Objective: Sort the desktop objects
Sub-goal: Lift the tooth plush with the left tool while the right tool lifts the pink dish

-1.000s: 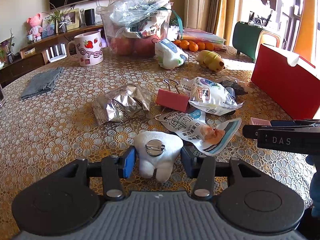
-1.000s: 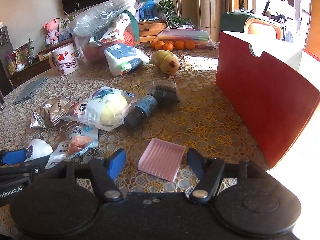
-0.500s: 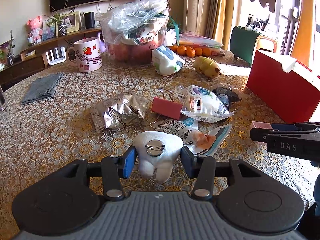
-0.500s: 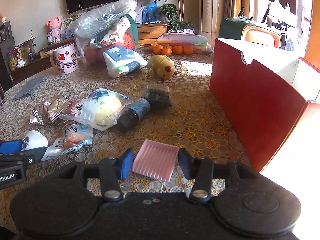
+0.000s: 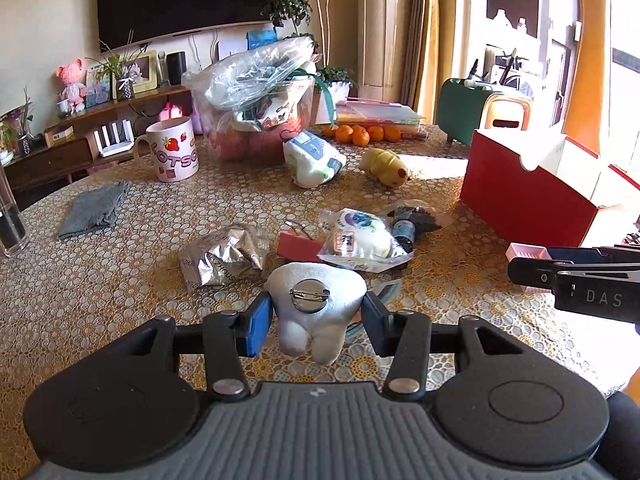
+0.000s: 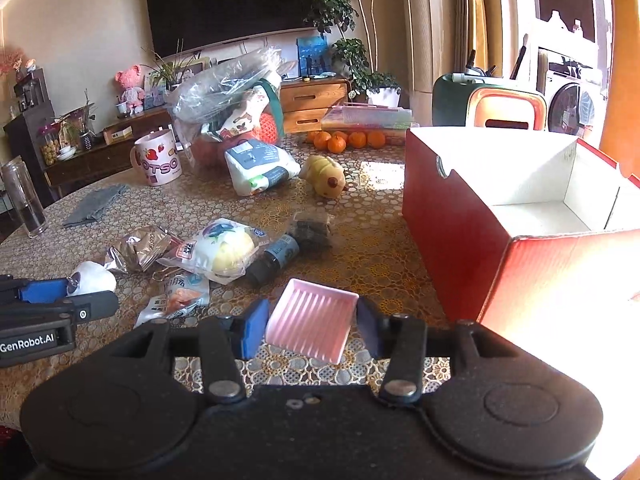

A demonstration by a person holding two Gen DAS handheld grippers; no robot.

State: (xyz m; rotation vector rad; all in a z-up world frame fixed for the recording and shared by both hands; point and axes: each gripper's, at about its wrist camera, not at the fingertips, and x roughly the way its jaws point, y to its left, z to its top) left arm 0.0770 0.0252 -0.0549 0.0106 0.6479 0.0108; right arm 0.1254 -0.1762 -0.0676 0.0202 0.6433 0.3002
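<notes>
- Left gripper (image 5: 316,316) clamps a white tooth-shaped plush brooch (image 5: 316,304) between its blue pads, pin back facing the camera, lifted clear of the patterned tablecloth (image 5: 100,280).
- Right gripper (image 6: 310,322) is closed on a ribbed pink tray (image 6: 312,322), held tilted above the table, just left of the near corner of the open red box (image 6: 452,232).
- Box interior is white and sits at the right side of the table.
- Clutter lies in the middle: a foil wrapper (image 5: 218,258), a red binder clip (image 5: 298,246), a sealed snack bag (image 5: 362,240), a small dark bottle (image 6: 276,258).
- Farther back stand a strawberry mug (image 5: 174,154), a grey cloth (image 5: 94,210), a yellow toy (image 5: 386,168) and tangerines (image 5: 362,134).
</notes>
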